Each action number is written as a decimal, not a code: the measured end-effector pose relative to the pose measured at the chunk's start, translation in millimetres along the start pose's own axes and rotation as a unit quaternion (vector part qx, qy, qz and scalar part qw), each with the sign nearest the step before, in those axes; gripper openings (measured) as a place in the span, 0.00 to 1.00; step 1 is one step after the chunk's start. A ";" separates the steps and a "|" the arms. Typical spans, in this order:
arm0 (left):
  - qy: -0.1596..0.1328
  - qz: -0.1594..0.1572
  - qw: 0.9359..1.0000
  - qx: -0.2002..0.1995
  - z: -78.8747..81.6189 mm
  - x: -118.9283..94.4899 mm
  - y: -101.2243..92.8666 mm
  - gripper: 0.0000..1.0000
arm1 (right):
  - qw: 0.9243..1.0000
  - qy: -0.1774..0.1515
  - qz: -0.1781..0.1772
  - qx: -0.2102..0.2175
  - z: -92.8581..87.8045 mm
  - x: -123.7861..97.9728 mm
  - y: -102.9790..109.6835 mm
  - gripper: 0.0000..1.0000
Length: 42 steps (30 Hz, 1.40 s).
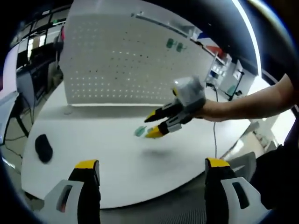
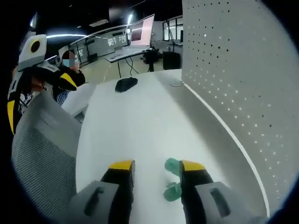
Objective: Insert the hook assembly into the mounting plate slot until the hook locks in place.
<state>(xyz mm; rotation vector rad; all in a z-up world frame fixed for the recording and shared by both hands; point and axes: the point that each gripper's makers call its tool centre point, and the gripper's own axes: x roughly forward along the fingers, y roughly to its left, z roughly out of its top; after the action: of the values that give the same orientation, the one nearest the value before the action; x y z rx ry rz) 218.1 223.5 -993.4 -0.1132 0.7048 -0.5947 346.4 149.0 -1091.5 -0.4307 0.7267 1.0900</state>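
In the left gripper view, the left hand-held gripper point(image 1: 152, 169) was released, jaws spread wide w/ yellow tips, nothing between them, above the near edge of the white worktop point(image 1: 117, 163). The right hand-held gripper point(image 1: 153, 125) came in from the right, held by a person's hand point(image 1: 212, 109), low over the worktop's middle. Its yellow-tipped jaws were parted, and a small teal hook point(image 1: 140, 131) sat right at the tip of one jaw; contact couldn't be told. A white pegboard panel point(image 1: 126, 60) stood upright at the far edge of the worktop, w/ two teal bits point(image 1: 174, 45) hung near its top right. A black mouse point(image 1: 43, 148) lay on the worktop at left, well apart from the hook.

In the right gripper view, the right hand-held gripper point(image 2: 156, 166) was open; the teal hook point(image 2: 173, 179) lay on the worktop point(image 2: 140, 126) just inside its right jaw, touching or nearly so, not clamped. Pegboard point(image 2: 233, 70) ran along the right side. Black mouse point(image 2: 125, 84) was far up the worktop. The left hand-held gripper point(image 2: 28, 84) showed at the left edge, beside a grey mesh chair back point(image 2: 42, 154).
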 end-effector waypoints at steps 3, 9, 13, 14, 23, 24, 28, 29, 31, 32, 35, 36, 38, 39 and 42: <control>0.004 0.000 1.000 0.001 -1.4 -0.3 1.4 0.94 | 1.000 0.011 0.006 -0.005 -2.3 7.4 -2.2 0.33; -0.001 0.004 1.000 -0.006 -0.3 -2.3 6.5 0.94 | 0.999 0.033 0.012 -0.003 -8.7 20.7 -4.5 0.29; 0.001 0.006 1.000 -0.011 -4.2 -2.5 9.7 0.92 | 0.999 0.047 0.001 -0.012 -12.1 24.5 -9.7 0.25; 0.004 0.006 1.000 -0.011 -5.5 -2.4 10.1 0.92 | 0.999 0.049 -0.002 -0.017 -12.8 25.0 -11.2 0.24; 0.007 0.005 1.000 -0.013 -5.4 -1.7 10.1 0.91 | 0.997 0.058 -0.027 -0.043 -14.0 20.0 -28.2 0.10; 0.008 0.004 1.000 -0.012 -5.6 -1.5 9.8 0.91 | 0.997 0.059 -0.027 -0.043 -15.0 19.4 -28.6 0.08; 0.007 0.003 1.000 -0.011 -4.3 -1.4 9.2 0.90 | 0.997 0.057 -0.032 -0.034 -15.7 19.7 -29.5 0.08; 0.007 0.003 1.000 -0.011 -4.2 -1.4 9.2 0.90 | 0.997 0.057 -0.033 -0.034 -15.4 19.8 -29.9 0.08; 0.008 0.004 1.000 -0.011 -4.3 -1.5 9.5 0.90 | 0.997 0.052 -0.038 -0.030 -13.2 19.7 -31.1 0.07; 0.008 0.004 1.000 -0.011 -4.3 -1.6 9.5 0.90 | 0.998 0.049 -0.038 -0.029 -12.1 19.6 -31.1 0.07; 0.008 0.004 1.000 -0.011 -4.3 -2.1 9.0 0.90 | 0.998 0.042 -0.042 -0.020 -9.1 19.7 -32.0 0.05; 0.008 0.005 1.000 -0.011 -4.5 -2.3 9.0 0.90 | 0.998 0.039 -0.042 -0.018 -7.0 18.8 -31.1 0.05; 0.009 0.005 1.000 -0.010 -4.7 -2.4 9.3 0.90 | 0.998 0.037 -0.043 -0.014 -4.7 18.4 -31.3 0.01; 0.009 0.006 1.000 -0.010 -4.7 -2.5 9.4 0.90 | 0.998 0.033 -0.046 -0.015 -1.9 18.3 -32.7 0.00; 0.007 0.006 1.000 -0.010 -3.7 -2.8 8.8 0.90 | 0.998 0.036 -0.046 -0.016 -3.4 18.9 -32.6 0.00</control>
<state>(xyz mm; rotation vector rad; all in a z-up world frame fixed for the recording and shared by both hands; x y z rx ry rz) 218.2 232.7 -997.2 -0.1234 0.7244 -0.5766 380.1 145.5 -1108.4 -0.5280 0.7468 1.0040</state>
